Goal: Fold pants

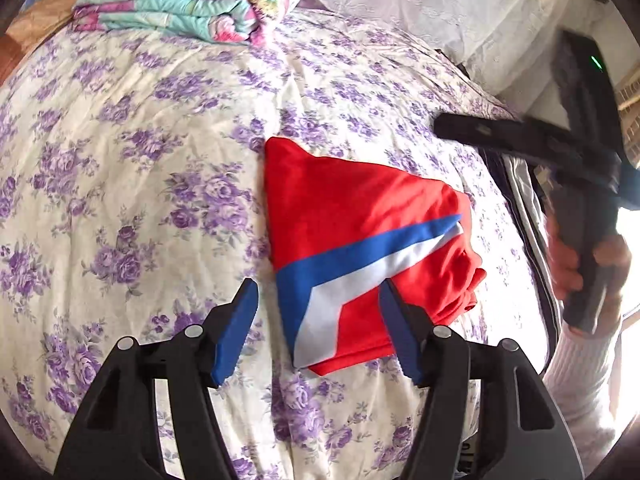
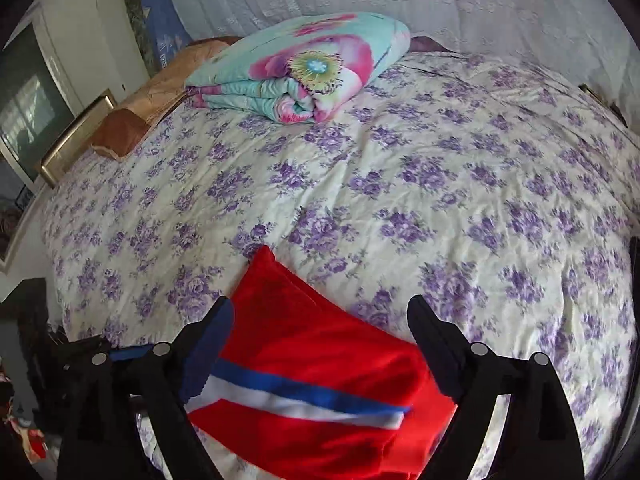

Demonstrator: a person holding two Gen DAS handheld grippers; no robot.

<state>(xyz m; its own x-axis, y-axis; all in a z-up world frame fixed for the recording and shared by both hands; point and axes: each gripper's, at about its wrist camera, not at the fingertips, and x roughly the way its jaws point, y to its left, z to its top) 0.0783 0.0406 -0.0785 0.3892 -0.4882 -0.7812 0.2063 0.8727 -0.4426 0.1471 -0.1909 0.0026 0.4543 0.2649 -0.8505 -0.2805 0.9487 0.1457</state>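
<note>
Red pants point(image 1: 360, 208) with a blue and white stripe lie folded into a compact bundle on the bed; they also show in the right wrist view point(image 2: 312, 344). My left gripper point(image 1: 318, 308) is open and empty, hovering above the near edge of the bundle, its right finger over the fabric. My right gripper point(image 2: 320, 328) is open and empty, raised above the pants. The right gripper's body point(image 1: 576, 168), held in a hand, appears blurred at the right of the left wrist view.
The bed is covered by a cream sheet with purple flowers point(image 2: 440, 200). A folded turquoise and pink quilt point(image 2: 304, 68) lies at the far side, a brown pillow point(image 2: 132, 120) to its left. A white lace curtain point(image 2: 400, 4) hangs behind.
</note>
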